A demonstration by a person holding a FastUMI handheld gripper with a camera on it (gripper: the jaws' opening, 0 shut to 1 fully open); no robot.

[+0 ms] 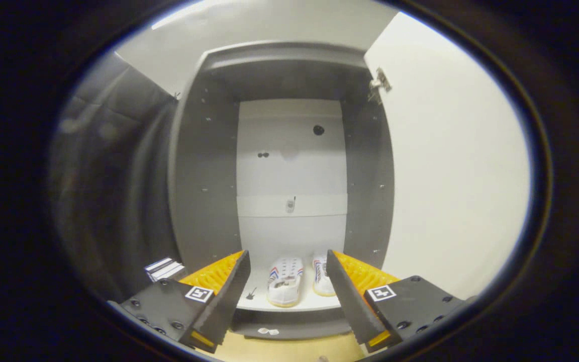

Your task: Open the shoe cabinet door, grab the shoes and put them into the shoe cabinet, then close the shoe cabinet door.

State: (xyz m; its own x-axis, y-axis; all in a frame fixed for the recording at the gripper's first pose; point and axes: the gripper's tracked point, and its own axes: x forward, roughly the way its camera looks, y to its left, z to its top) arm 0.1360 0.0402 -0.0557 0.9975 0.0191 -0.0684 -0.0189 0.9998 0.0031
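The shoe cabinet (204,176) stands straight ahead with dark side walls and a pale back panel. Its white door (450,166) is swung wide open to the right, a metal hinge (379,84) showing near its top. A pair of white shoes (285,281) with striped sides rests on the cabinet's bottom shelf (289,303), toes pointing inward. My gripper (288,264) is open, its fingers spread apart in front of the cabinet with nothing between them. The shoes lie beyond the fingertips, seen in the gap between them.
A small stack of white and dark flat items (164,269) lies on the floor left of the cabinet, by the booth's dark cloth wall (113,191). The yellowish floor (289,349) runs below the cabinet's base.
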